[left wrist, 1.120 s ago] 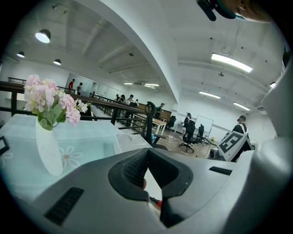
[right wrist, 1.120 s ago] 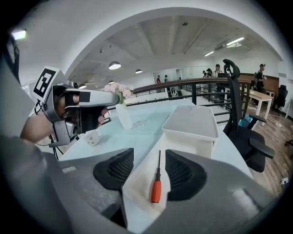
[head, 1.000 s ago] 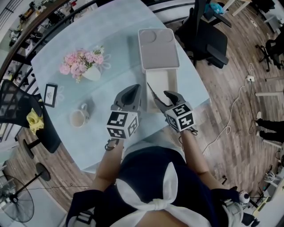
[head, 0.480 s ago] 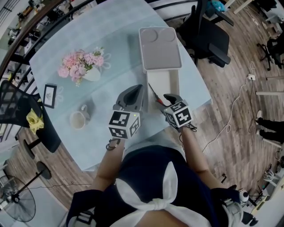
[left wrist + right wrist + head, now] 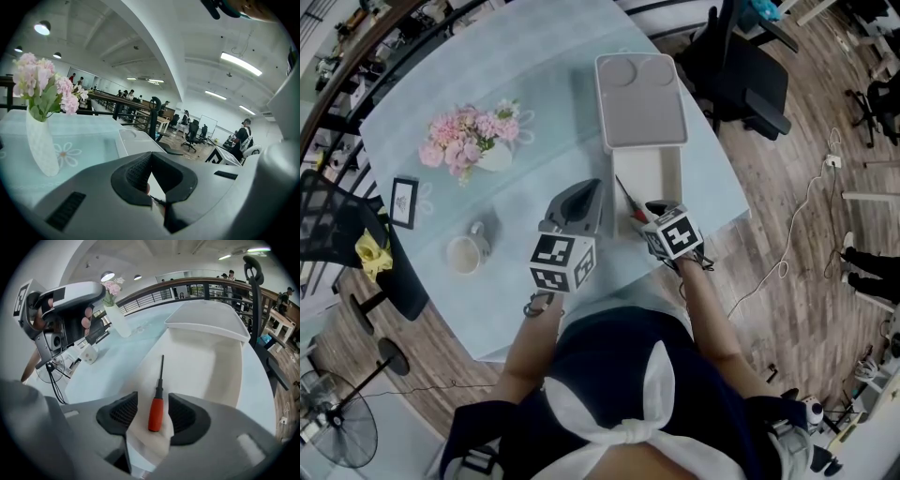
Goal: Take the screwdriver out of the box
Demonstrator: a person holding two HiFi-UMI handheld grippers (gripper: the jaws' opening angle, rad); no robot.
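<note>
A white box (image 5: 669,178) lies on the pale blue table, its lid (image 5: 639,94) slid back toward the far side. A screwdriver (image 5: 626,200) with a red handle and dark shaft lies at the box's near end. In the right gripper view the handle (image 5: 156,412) sits between the two pads, with a gap on each side. My right gripper (image 5: 645,212) is open around it. My left gripper (image 5: 579,195) hovers over the table just left of the box, jaws together and holding nothing.
A white vase of pink flowers (image 5: 473,139) stands at the far left, with a mug (image 5: 465,251) and a small picture frame (image 5: 405,201) nearer. A black office chair (image 5: 741,70) stands past the table's right edge. The person's body is close to the near edge.
My right gripper has dipped and moved in over the screwdriver's handle at the box's near end. The left gripper has hardly moved.
</note>
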